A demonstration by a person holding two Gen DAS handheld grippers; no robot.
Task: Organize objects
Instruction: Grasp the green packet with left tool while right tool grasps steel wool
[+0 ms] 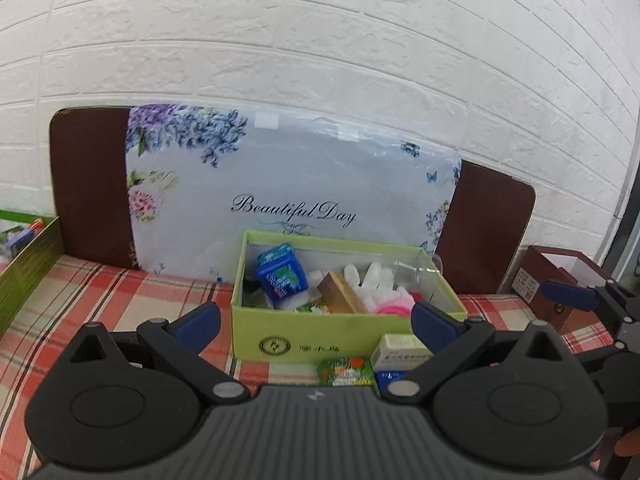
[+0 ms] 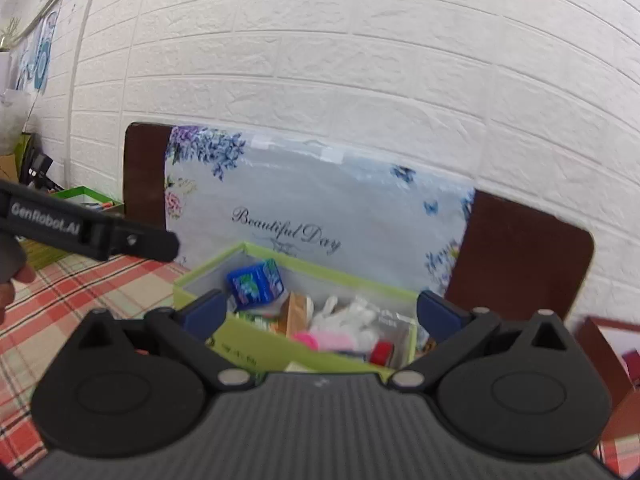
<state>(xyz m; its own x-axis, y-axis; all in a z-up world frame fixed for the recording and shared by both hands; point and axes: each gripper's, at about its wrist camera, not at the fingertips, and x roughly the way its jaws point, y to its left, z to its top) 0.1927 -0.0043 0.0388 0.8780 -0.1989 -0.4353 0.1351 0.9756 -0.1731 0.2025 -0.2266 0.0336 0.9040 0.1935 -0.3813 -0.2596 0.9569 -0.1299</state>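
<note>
Both grippers, left (image 1: pixel 316 322) and right (image 2: pixel 320 314), gape empty near the green box (image 1: pixel 320 336); packets (image 1: pixel 346 372) lie outside it, probably awaiting sorting.

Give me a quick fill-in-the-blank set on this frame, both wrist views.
1. The blue packet lies inside the light ____ box.
2. The board leaning on the wall behind the box reads "Beautiful ____".
3. Both the left gripper and the right gripper stand ____, holding nothing.
4. The tablecloth has a red ____ pattern.

Missing words: green; Day; open; plaid
</note>
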